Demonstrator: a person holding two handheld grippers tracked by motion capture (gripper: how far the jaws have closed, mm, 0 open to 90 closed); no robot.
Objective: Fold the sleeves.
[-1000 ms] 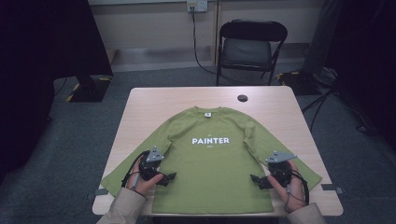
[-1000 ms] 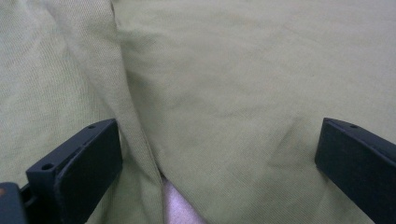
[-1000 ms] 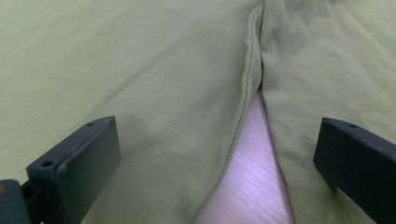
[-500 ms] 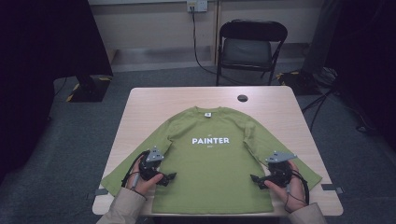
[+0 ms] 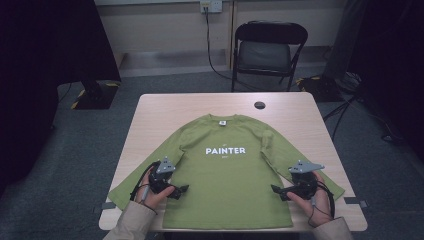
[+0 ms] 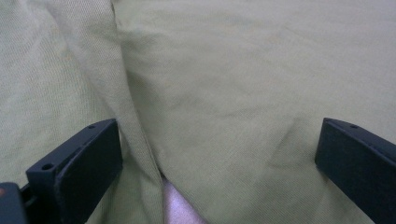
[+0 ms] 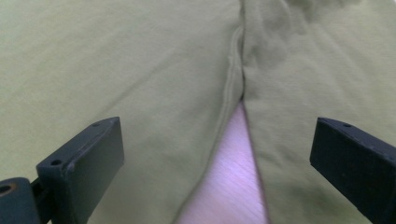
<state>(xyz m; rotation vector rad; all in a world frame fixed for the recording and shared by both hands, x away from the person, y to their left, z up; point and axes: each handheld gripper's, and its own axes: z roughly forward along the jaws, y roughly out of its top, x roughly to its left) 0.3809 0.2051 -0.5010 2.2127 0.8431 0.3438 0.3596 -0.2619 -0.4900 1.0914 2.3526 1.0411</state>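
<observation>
A green long-sleeved shirt printed PAINTER lies flat, front up, on the light wooden table, sleeves slanting out to both sides. My left gripper rests on the shirt's left side where the sleeve meets the body. In the left gripper view its jaws stand wide apart over the green cloth, a sliver of table between them. My right gripper sits at the right side seam. It too is open, astride the gap of table between body and sleeve.
A small dark round object lies near the table's far edge. A black folding chair stands behind the table, with cables on the floor at the right. Tape marks sit at the table's near corners.
</observation>
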